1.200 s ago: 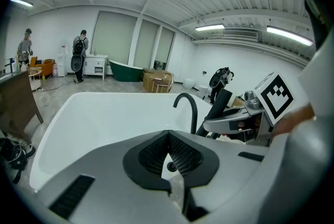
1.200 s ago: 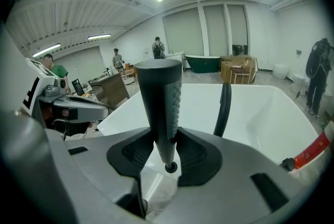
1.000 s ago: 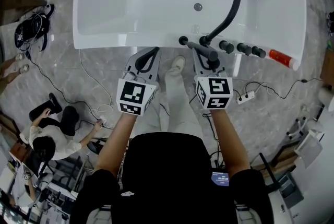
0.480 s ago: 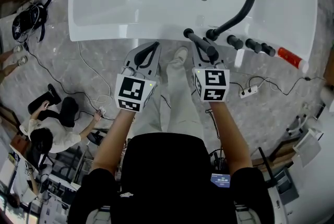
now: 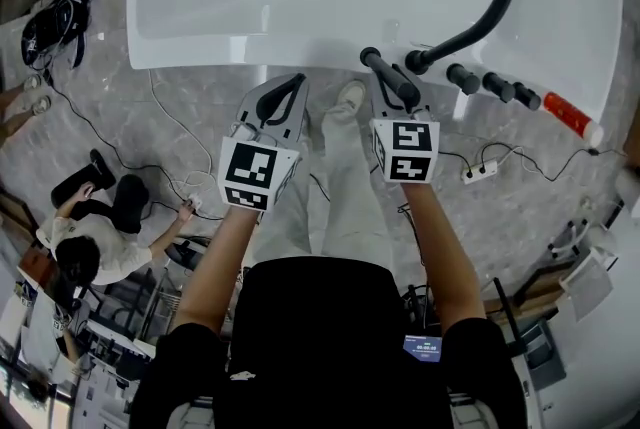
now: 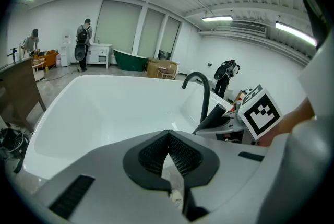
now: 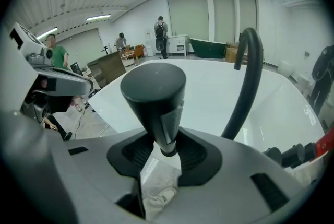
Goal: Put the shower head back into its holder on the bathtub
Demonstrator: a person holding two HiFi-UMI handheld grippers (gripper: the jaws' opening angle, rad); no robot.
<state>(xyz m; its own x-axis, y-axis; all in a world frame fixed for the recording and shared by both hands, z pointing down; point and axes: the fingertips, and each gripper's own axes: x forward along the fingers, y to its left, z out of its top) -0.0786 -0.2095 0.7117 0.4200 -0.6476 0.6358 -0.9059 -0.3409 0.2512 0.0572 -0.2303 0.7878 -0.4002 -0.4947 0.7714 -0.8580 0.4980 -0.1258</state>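
Black shower head (image 7: 154, 93) sits clamped in my right tool (image 7: 167, 140) near the bathtub (image 5: 220, 52) rim; my left tool (image 6: 168, 135) is closed, empty.

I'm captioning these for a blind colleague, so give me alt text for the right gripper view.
The right gripper grips a dark shower head by its narrow end, with the broad end raised over a white bathtub. A curved black spout rises at the right, with dark knobs lower right.
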